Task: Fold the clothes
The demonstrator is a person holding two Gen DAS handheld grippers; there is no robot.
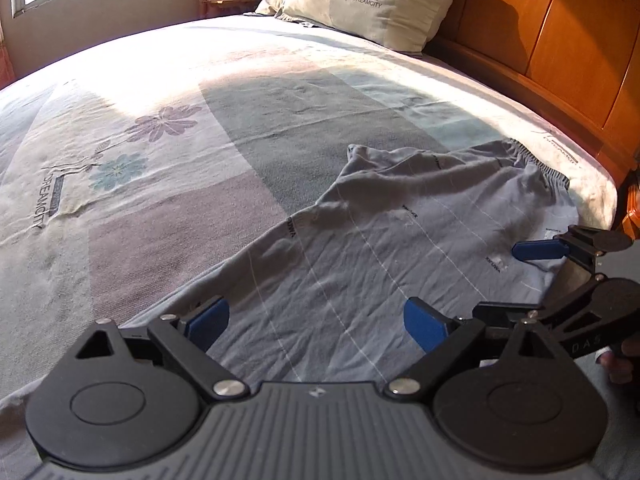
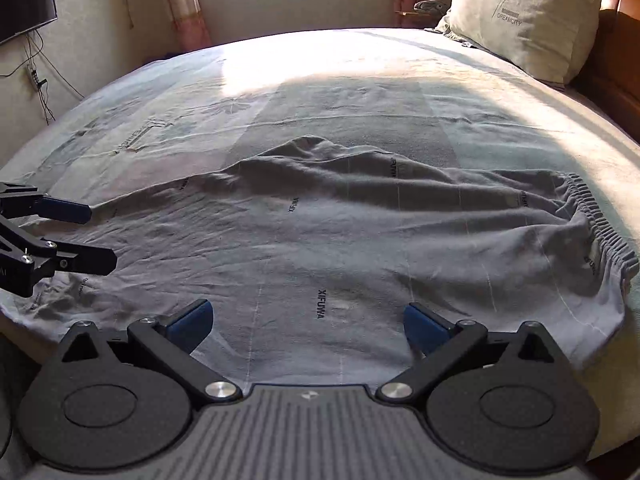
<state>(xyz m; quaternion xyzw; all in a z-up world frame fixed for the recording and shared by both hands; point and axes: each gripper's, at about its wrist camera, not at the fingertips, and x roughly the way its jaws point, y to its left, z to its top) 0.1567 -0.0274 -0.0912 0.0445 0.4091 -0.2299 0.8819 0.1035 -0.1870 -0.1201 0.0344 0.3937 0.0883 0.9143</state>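
Both of my grippers hover with fingers spread and nothing between them: left gripper (image 1: 316,322), right gripper (image 2: 308,322). Below them the grey trousers (image 2: 320,240) lie lengthwise along the near edge of the bed (image 1: 160,120), rumpled, waistband (image 2: 600,224) at right. I judge no fold made yet. No containers show.

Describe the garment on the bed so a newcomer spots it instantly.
Start at the wooden headboard and beige pillow, then come down the patterned bedsheet to its near edge. There lie wrinkled grey-blue trousers: thin pale grid lines, small dark lettering and a gathered elastic waistband.
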